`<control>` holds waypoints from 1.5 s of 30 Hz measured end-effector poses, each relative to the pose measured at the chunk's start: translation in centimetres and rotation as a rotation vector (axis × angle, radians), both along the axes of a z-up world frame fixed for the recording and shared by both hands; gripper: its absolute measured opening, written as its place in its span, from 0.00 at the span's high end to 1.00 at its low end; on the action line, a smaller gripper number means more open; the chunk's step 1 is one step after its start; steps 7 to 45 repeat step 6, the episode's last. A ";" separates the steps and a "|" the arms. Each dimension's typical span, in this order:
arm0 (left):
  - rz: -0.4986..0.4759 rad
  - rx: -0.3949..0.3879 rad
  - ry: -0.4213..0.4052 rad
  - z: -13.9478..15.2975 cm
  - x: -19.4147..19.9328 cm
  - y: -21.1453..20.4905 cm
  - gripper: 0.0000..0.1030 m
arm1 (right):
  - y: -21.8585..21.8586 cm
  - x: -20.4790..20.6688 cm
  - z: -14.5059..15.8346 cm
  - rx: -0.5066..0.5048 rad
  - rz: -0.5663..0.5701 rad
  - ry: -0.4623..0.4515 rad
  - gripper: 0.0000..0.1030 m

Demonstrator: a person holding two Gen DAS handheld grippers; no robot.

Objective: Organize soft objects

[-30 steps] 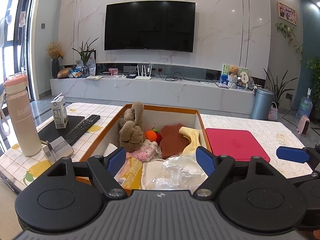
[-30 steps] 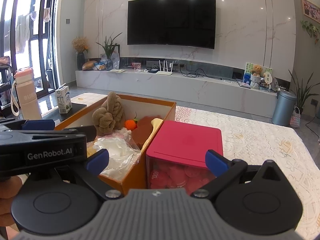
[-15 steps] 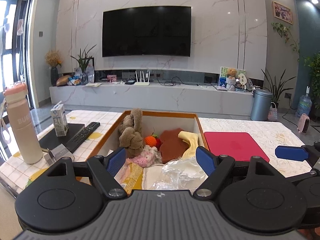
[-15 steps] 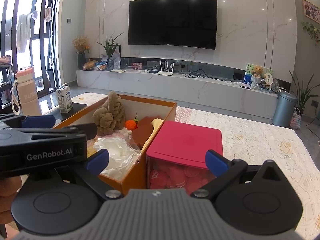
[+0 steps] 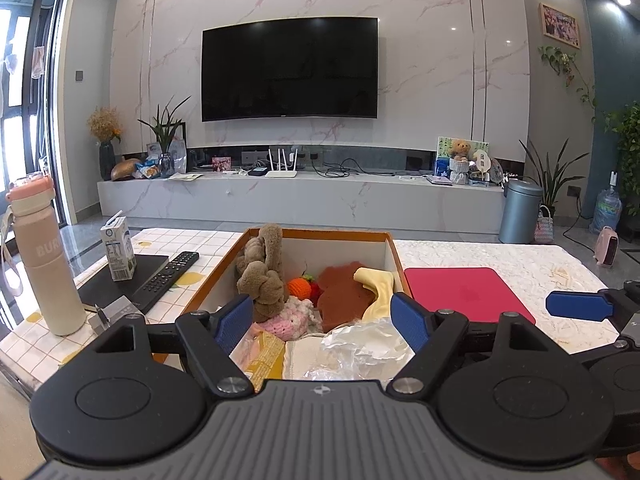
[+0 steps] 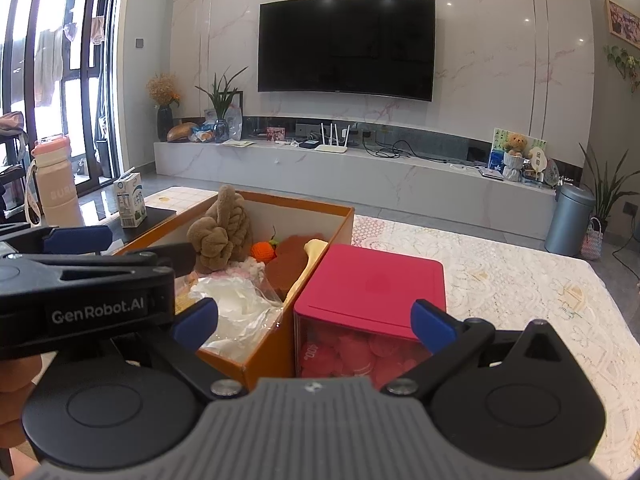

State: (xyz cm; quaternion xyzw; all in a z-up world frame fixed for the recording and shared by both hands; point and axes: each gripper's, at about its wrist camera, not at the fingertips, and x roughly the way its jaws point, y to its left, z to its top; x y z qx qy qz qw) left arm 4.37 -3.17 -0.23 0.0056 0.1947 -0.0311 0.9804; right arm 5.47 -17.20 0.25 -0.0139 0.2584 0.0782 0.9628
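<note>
Left gripper [image 5: 322,322], nearest the camera: fingers spread wide, holding nothing, hovering over the near end of the orange box [image 5: 216,276]. Right gripper [image 6: 314,322]: likewise spread wide and holding nothing, poised over the seam where the box's right wall meets the red bin [image 6: 374,280].

Box, standing on the table [image 5: 520,264] with the bin just beside its right wall; whether the two touch cannot be told. Contents, near end to far end: crinkled clear bag [image 5: 360,346] and yellow packet [image 5: 266,354] against the near wall; pink knit piece [image 5: 292,320] behind them; brown knotted plush [image 5: 262,280] upright along the left wall, rising above the rim; brown cloth [image 5: 344,292] at centre; cream piece [image 5: 378,286] leaning on the right wall; orange knit fruit [image 5: 300,286] toward the far wall.

Bin: closed by a flat red lid, with red pieces visible through its clear near wall in the right wrist view.

Left edge of the table: bottle [image 5: 44,256] near the near corner, then remote [image 5: 166,278] on a black pad, then milk carton [image 5: 118,248] upright on the same pad.

Beyond the table: low marble console [image 5: 300,200], with the wall-mounted TV [image 5: 290,70] above it.
</note>
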 end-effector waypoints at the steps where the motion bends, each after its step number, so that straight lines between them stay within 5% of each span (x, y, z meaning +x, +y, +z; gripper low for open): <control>1: 0.001 0.000 -0.001 -0.1 -0.1 0.0 0.11 | 0.0 0.0 0.0 -0.001 -0.001 -0.001 0.02; 45: 0.000 0.002 0.000 -0.1 0.0 0.1 0.11 | 0.0 0.0 0.0 0.002 -0.001 0.001 0.02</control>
